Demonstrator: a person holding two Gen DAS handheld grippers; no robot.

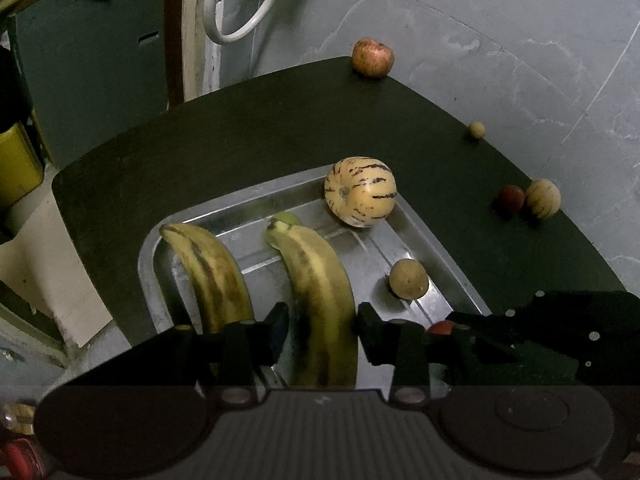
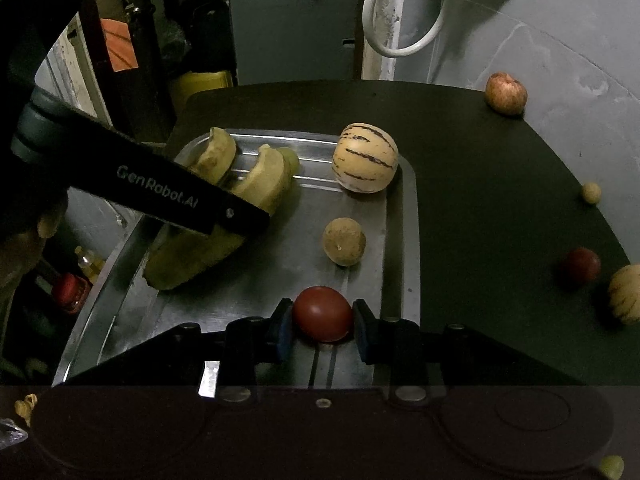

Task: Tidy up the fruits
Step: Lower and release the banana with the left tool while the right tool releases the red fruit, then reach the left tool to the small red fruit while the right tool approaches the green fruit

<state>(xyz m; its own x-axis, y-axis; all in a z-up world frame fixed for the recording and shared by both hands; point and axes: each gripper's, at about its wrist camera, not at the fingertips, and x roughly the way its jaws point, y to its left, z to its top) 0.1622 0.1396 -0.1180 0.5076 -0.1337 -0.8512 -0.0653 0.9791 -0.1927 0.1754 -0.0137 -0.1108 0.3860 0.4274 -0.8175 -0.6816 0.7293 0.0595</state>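
Observation:
A metal tray (image 1: 440,256) (image 2: 400,240) on the dark table holds two bananas (image 1: 216,272) (image 2: 216,156), a striped pale melon (image 1: 360,192) (image 2: 365,157) and a small tan round fruit (image 1: 409,279) (image 2: 344,241). My left gripper (image 1: 322,330) straddles the right banana (image 1: 320,280), pads close beside it. My right gripper (image 2: 322,326) is shut on a dark red round fruit (image 2: 322,313) low over the tray's near end; it also shows in the left wrist view (image 1: 440,326). An apple (image 1: 373,57) (image 2: 505,93) lies at the table's far edge.
On the table right of the tray lie a small tan ball (image 1: 477,129) (image 2: 591,192), a dark red fruit (image 1: 511,198) (image 2: 581,265) and a second striped melon (image 1: 542,198) (image 2: 626,294). Shelving and a white cable (image 2: 400,40) stand behind the table.

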